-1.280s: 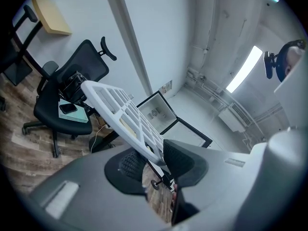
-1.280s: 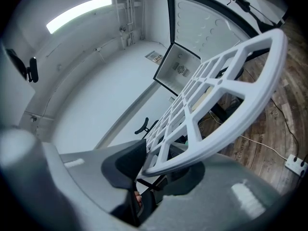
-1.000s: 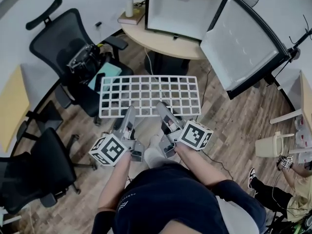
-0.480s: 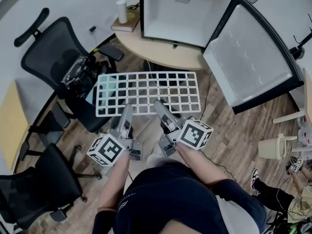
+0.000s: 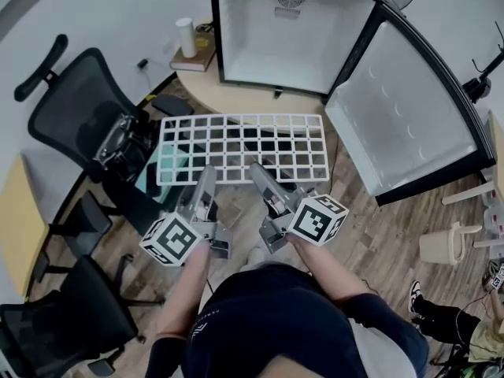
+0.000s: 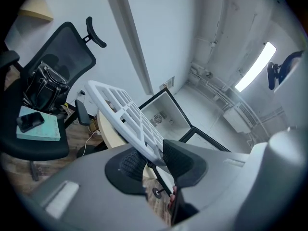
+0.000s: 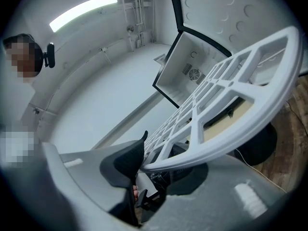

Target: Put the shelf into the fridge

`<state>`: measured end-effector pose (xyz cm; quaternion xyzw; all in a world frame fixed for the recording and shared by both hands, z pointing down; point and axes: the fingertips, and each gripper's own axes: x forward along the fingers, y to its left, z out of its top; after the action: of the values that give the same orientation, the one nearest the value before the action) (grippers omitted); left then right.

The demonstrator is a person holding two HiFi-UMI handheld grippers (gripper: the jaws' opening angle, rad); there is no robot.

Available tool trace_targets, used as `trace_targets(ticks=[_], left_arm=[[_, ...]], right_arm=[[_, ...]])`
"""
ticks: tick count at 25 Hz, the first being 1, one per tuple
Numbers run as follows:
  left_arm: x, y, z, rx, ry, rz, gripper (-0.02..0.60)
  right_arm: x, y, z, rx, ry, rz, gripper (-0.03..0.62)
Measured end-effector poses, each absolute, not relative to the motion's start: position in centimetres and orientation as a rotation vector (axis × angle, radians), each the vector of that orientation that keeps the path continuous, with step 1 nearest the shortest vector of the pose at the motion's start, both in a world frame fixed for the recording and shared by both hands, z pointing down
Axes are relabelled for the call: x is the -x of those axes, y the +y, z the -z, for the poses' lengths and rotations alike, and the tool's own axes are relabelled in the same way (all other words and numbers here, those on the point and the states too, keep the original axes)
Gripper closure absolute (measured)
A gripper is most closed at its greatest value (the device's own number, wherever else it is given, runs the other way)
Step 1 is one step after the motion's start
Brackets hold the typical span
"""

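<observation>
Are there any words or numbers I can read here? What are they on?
No text can be read anywhere.
Left claw and right claw, both gripping the shelf, the right one having just opened wider: cubes show only black-and-white square patterns, no letters.
Sleeve: a pale mark, too small to read.
Book: cover too small to read.

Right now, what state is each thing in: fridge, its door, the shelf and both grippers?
Fridge: open, no shelf seen inside.
Door: swung wide open.
Shelf: held level in front of the fridge, not yet in.
Left gripper: shut on the shelf's near edge.
Right gripper: on the shelf's near edge, jaws just been opening.
</observation>
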<state>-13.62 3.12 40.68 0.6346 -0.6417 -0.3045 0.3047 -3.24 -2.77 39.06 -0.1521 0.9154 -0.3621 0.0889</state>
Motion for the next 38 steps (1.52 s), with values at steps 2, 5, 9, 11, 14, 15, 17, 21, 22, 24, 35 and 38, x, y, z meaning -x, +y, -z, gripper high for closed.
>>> trace_targets(ticks=[2,5,9,11,14,15,17,21,22,24,35,38], left_arm=[[13.5,1.6,-40.0,-1.711,-1.682,0.814,0.471],[13.6,-0.6,-38.9,-1.748,-1.667,0.821,0.471],[13.3,-2.7,-38.1,-1.758,-1.635,0.817,0.472],[13.3,-3.8,-37.5,-1.767,-1.620,0.816,0.474],[13.4,-5.5,-36.3,-1.806,-1.612,0.793,0.477],[13.4,-6.2,-35.9,-1.819,-1.605,0.789,0.477],[13.6,-7.7,-35.1,-1.838,-1.588,0.789,0.477],[14.3,-11.5,-33.9,-1.879,-1.557,0.768,0.477],[14.4,-12.5,-33.6,-1.891,-1.544,0.762,0.479],[14.8,-14.2,-32.9,-1.916,-1.516,0.764,0.479],[16.0,-21.6,-31.1,-1.953,-1.384,0.783,0.477],[16.0,-22.8,-30.9,-1.956,-1.381,0.774,0.475]], right_arm=[[3.1,-4.0,-38.5,0.448,2.721,1.043,0.460],[3.1,-5.9,-37.5,0.449,2.713,0.996,0.459],[2.4,-7.6,-36.3,0.467,2.692,0.936,0.457],[2.3,-8.5,-35.6,0.459,2.689,0.899,0.452],[2.2,-9.9,-34.6,0.449,2.672,0.881,0.451],[2.2,-10.5,-34.2,0.453,2.663,0.872,0.451],[2.4,-11.8,-33.6,0.474,2.644,0.864,0.453],[2.8,-15.5,-32.5,0.542,2.602,0.892,0.464],[2.9,-16.4,-32.3,0.566,2.591,0.911,0.468],[3.3,-18.0,-31.9,0.601,2.573,0.941,0.474],[4.7,-24.6,-29.5,0.697,2.514,1.030,0.494],[4.7,-25.8,-29.2,0.711,2.507,1.033,0.495]])
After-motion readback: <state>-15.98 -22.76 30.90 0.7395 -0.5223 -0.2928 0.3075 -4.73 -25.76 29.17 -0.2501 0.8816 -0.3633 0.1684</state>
